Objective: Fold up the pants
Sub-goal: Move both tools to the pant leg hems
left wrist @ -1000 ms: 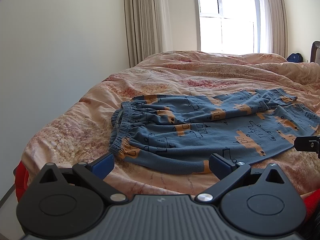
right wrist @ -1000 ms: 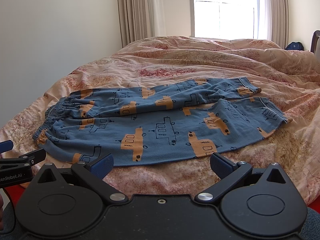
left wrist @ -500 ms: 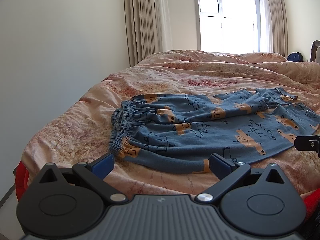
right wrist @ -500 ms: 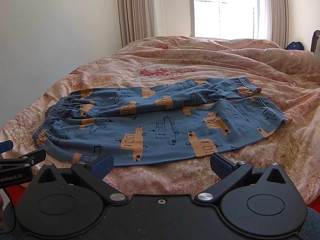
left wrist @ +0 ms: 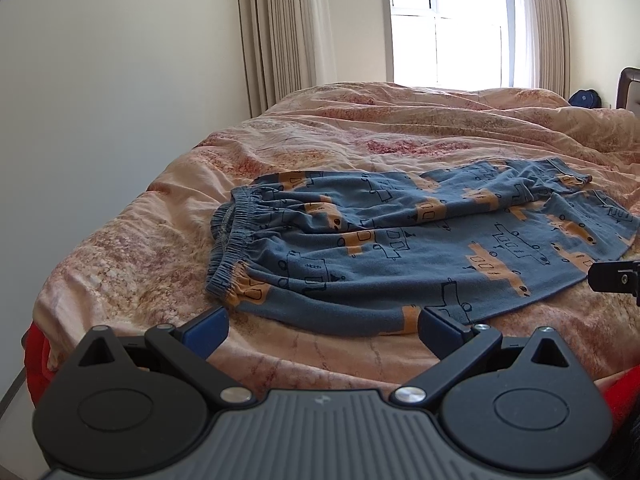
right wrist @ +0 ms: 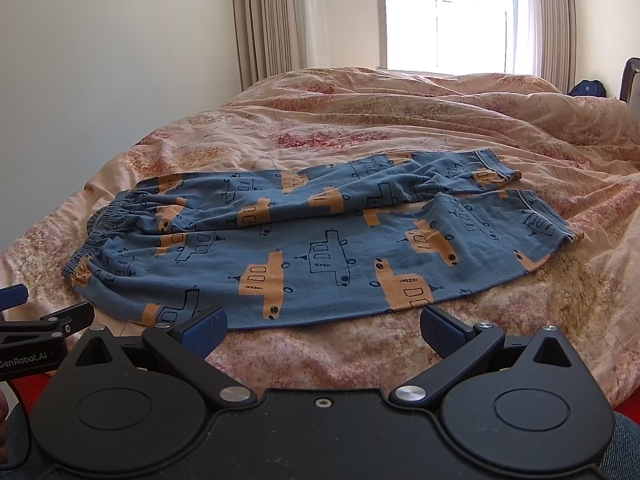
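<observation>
The blue pants (left wrist: 400, 248) with orange vehicle prints lie flat in the middle of the frame on the bed (left wrist: 140, 248), waistband to the left, two legs to the right. The left gripper (left wrist: 322, 326) is at the bottom, fingers (left wrist: 208, 324) wide apart, just before the near edge of the pants and not touching. The right gripper (right wrist: 324, 326) also has its fingers apart and holds nothing. Behind the bed, at the top of the frame, are curtains (right wrist: 272, 20) and a bright window (right wrist: 448, 16).

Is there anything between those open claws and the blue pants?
Only bare quilt. In both wrist views, the left gripper and right gripper sit short of the pants, touching nothing.
</observation>
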Tool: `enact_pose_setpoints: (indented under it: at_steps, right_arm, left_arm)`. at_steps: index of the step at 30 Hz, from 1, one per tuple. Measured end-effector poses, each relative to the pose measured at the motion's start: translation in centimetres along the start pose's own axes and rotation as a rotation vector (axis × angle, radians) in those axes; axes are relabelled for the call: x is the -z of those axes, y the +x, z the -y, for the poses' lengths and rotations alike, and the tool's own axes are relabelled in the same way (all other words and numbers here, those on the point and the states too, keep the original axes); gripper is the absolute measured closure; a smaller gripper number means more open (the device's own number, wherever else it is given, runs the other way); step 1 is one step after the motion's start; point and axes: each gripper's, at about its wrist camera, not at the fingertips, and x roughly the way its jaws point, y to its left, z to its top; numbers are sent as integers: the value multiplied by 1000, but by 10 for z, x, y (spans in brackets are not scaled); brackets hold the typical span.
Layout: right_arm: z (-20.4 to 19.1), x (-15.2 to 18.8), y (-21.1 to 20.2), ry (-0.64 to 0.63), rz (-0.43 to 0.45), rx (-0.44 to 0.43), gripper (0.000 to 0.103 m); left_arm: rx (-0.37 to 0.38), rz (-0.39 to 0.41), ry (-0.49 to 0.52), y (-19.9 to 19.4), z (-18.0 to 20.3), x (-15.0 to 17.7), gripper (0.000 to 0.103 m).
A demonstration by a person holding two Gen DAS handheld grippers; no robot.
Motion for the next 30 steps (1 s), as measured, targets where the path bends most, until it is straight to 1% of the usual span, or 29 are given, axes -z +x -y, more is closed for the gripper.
enact_pose_setpoints:
  at_steps: [3, 6, 9, 12, 14, 19, 22, 25, 26, 27, 28, 29, 30]
  right_arm:
    - [-5, -3, 5, -23, -32, 5, 0]
    - [-10, -10, 8, -51, -28, 1, 0]
    - [-14, -26, 11, -86, 2, -8, 0]
    - [-17, -45, 16, -120, 36, -22, 0]
    - [-18, -59, 21, -138, 59, -31, 0]
    - [-22, -94, 44, -200, 113, -61, 0]
    - [-21, -117, 63, -227, 191, -114, 0]
    - [-18, -141, 91, -277, 274, -175, 0]
    - [-18, -147, 100, -296, 296, -192, 0]
    - [-14, -157, 115, -321, 327, -227, 0]
    - [-12, -164, 127, -336, 345, -258, 0]
    - [-8, -171, 142, -352, 342, -294, 0]
    - [-6, -177, 153, -366, 318, -319, 0]
  left_arm:
    - [-9, -11, -11, 6, -5, -11, 0]
    - [-25, -2, -28, 11, -13, -28, 0]
    - [-43, 12, -39, 18, -23, -47, 0]
    - [-54, 36, -30, 26, -31, -67, 0]
    - [-63, 35, -20, 35, -36, -81, 0]
    - [-12, 24, -21, 65, -50, -115, 0]
    - [15, 38, 4, 87, -57, -133, 0]
    - [29, 59, 61, 112, -63, -150, 0]
    - [38, 57, 81, 120, -65, -154, 0]
    - [56, 47, 102, 130, -68, -159, 0]
    - [74, 33, 116, 140, -71, -164, 0]
    - [95, 20, 126, 150, -74, -168, 0]
    - [112, 13, 138, 159, -76, -170, 0]
